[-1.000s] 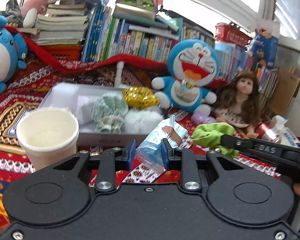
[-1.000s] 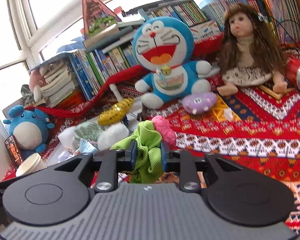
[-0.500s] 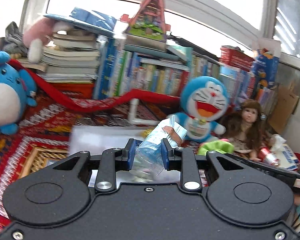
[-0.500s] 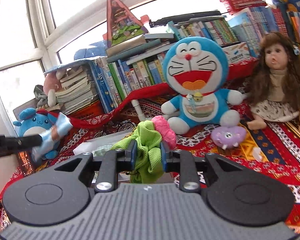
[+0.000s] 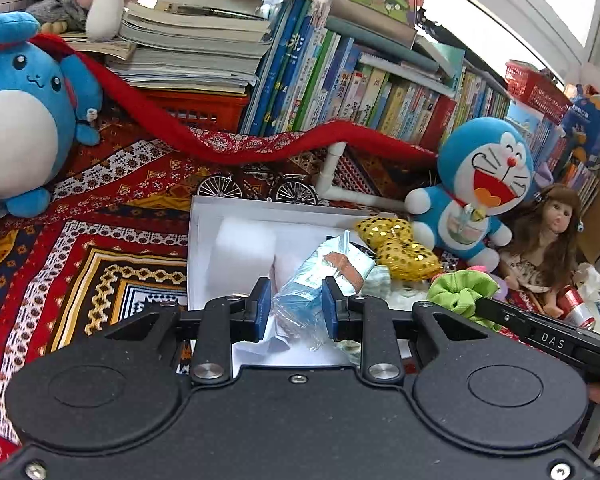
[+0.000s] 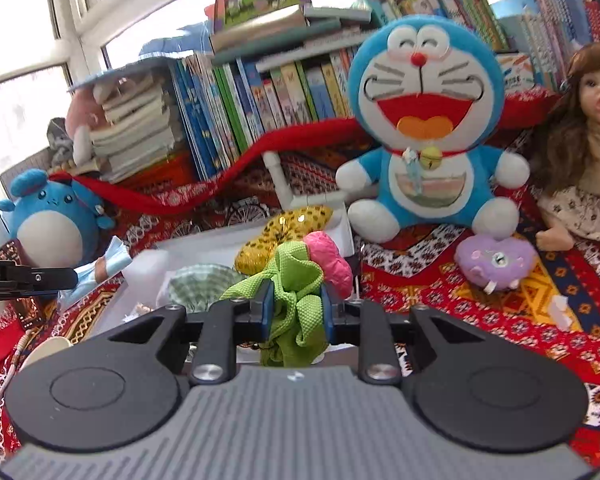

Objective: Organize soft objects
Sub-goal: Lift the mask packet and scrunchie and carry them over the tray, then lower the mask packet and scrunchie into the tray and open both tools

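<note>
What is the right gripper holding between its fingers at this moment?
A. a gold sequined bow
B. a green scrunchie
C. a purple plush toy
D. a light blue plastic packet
B: in the right wrist view the right gripper is closed on the green scrunchie, while the light blue packet sits in the left gripper, and the gold bow and purple plush lie untouched.

Counts: two grippers, left gripper and right gripper. One white box. Three plush toys: blue cat, round blue one at 9 o'clock, small purple one. One doll. One gold sequin bow. One green scrunchie.
</note>
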Demonstrator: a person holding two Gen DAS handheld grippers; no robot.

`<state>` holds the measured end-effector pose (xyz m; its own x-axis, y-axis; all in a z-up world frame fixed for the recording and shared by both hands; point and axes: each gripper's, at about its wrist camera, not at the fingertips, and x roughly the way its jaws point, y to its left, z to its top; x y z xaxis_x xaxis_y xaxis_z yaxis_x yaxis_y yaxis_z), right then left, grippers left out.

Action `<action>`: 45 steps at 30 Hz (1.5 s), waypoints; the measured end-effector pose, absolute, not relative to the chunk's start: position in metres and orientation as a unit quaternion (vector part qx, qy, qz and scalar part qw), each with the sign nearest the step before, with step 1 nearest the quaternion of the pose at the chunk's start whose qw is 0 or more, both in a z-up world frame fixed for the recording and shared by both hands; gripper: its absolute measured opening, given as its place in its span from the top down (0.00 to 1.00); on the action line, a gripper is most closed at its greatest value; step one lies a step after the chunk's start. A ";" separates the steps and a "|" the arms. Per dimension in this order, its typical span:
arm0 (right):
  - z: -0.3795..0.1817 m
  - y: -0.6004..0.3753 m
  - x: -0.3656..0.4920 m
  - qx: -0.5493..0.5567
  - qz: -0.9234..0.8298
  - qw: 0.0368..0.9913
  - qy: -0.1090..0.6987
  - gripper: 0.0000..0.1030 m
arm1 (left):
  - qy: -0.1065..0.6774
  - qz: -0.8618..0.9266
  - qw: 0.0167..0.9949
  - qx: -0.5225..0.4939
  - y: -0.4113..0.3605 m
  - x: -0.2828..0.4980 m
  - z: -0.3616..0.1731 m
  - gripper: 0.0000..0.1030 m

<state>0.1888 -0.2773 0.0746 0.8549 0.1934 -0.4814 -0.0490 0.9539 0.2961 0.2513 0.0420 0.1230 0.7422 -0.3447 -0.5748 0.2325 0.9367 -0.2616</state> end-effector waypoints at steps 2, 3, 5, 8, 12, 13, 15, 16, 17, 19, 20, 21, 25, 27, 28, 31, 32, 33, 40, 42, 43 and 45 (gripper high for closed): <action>0.071 -0.275 0.195 0.142 0.065 0.950 0.272 0.72 | 0.334 -0.156 0.926 -0.082 0.041 0.261 0.119 0.75; 0.069 -0.274 0.198 0.144 0.066 0.948 0.275 0.73 | 0.341 -0.159 0.923 -0.084 0.042 0.267 0.117 0.75; 0.067 -0.273 0.203 0.150 0.068 0.945 0.282 0.73 | 0.354 -0.165 0.917 -0.087 0.043 0.276 0.113 0.75; 0.065 -0.270 0.210 0.155 0.072 0.942 0.288 0.73 | 0.378 -0.178 0.905 -0.080 0.040 0.286 0.105 0.75; 0.063 -0.265 0.219 0.161 0.079 0.938 0.296 0.73 | 0.406 -0.190 0.892 -0.060 0.033 0.297 0.094 0.76; 0.063 -0.264 0.220 0.161 0.080 0.937 0.298 0.73 | 0.411 -0.194 0.889 -0.052 0.031 0.300 0.092 0.76; 0.062 -0.260 0.225 0.159 0.082 0.936 0.302 0.73 | 0.419 -0.195 0.886 -0.034 0.026 0.304 0.089 0.76; 0.061 -0.258 0.227 0.158 0.082 0.935 0.305 0.73 | 0.422 -0.196 0.885 -0.027 0.023 0.307 0.088 0.76; 0.061 -0.256 0.230 0.157 0.083 0.935 0.308 0.73 | 0.428 -0.197 0.882 -0.019 0.020 0.310 0.086 0.76; 0.060 -0.253 0.234 0.156 0.083 0.934 0.311 0.73 | 0.432 -0.192 0.881 -0.011 0.016 0.315 0.085 0.76; 0.059 -0.252 0.237 0.157 0.083 0.933 0.313 0.73 | 0.435 -0.191 0.880 -0.008 0.015 0.319 0.084 0.76; 0.059 -0.251 0.240 0.158 0.083 0.932 0.315 0.73 | 0.437 -0.189 0.880 -0.008 0.013 0.321 0.083 0.76; 0.056 -0.247 0.248 0.159 0.081 0.930 0.322 0.73 | 0.447 -0.185 0.875 0.000 0.008 0.331 0.078 0.76; 0.054 -0.245 0.251 0.158 0.082 0.928 0.326 0.73 | 0.450 -0.183 0.874 0.003 0.006 0.334 0.074 0.76; 0.053 -0.243 0.252 0.158 0.082 0.928 0.328 0.73 | 0.452 -0.183 0.873 0.004 0.005 0.335 0.073 0.76; 0.049 -0.241 0.253 0.156 0.081 0.926 0.334 0.73 | 0.457 -0.183 0.870 0.007 0.002 0.337 0.071 0.77; 0.047 -0.242 0.253 0.156 0.081 0.925 0.336 0.73 | 0.458 -0.183 0.870 0.008 0.001 0.338 0.071 0.77; 0.047 -0.242 0.253 0.156 0.080 0.925 0.338 0.73 | 0.459 -0.183 0.869 0.009 0.001 0.339 0.072 0.77; 0.052 -0.245 0.248 0.152 0.082 0.927 0.334 0.62 | 0.450 -0.179 0.875 0.008 0.004 0.333 0.085 0.74; 0.055 -0.246 0.246 0.152 0.084 0.928 0.331 0.57 | 0.444 -0.176 0.878 0.008 0.005 0.331 0.090 0.62; 0.056 -0.247 0.245 0.151 0.084 0.928 0.329 0.49 | 0.441 -0.173 0.880 0.009 0.005 0.329 0.093 0.60; 0.059 -0.248 0.243 0.148 0.086 0.930 0.325 0.45 | 0.437 -0.172 0.883 0.012 0.006 0.326 0.097 0.59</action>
